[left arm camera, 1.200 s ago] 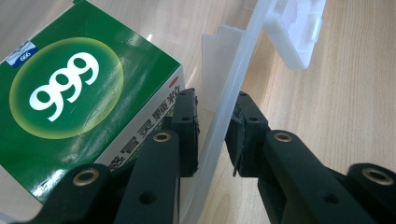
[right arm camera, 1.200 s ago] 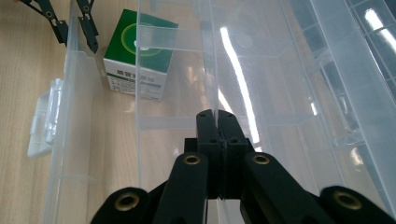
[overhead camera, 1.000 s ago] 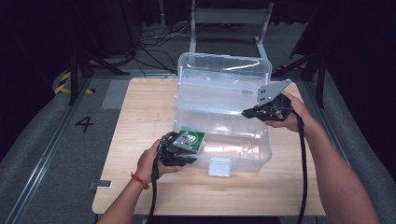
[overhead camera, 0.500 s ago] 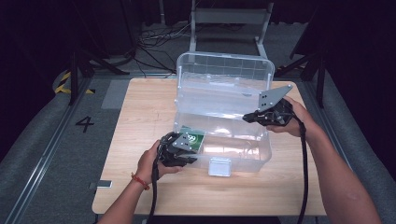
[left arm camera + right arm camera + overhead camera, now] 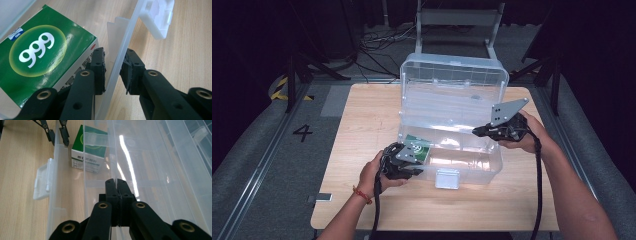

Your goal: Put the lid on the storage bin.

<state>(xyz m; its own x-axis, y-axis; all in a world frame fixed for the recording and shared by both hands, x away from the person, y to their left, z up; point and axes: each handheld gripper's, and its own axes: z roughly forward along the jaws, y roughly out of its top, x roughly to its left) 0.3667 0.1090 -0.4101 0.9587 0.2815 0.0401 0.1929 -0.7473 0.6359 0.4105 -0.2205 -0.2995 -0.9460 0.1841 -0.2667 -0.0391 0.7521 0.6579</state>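
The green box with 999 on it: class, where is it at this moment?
The green box lies inside the clear plastic bin, in its front left corner in the high view, just behind the front wall that the left gripper straddles.

Left claw point(image 5: 113, 72) jaws parted; right claw point(image 5: 116, 182) jaws pressed together.

black hand-held gripper point(image 5: 112, 72) jaws with brass screws; red wristband point(image 5: 362, 194).

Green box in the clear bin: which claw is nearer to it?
Left. The left claw straddles the bin's front wall right beside the green box; the right claw, shut, is across the bin from it.
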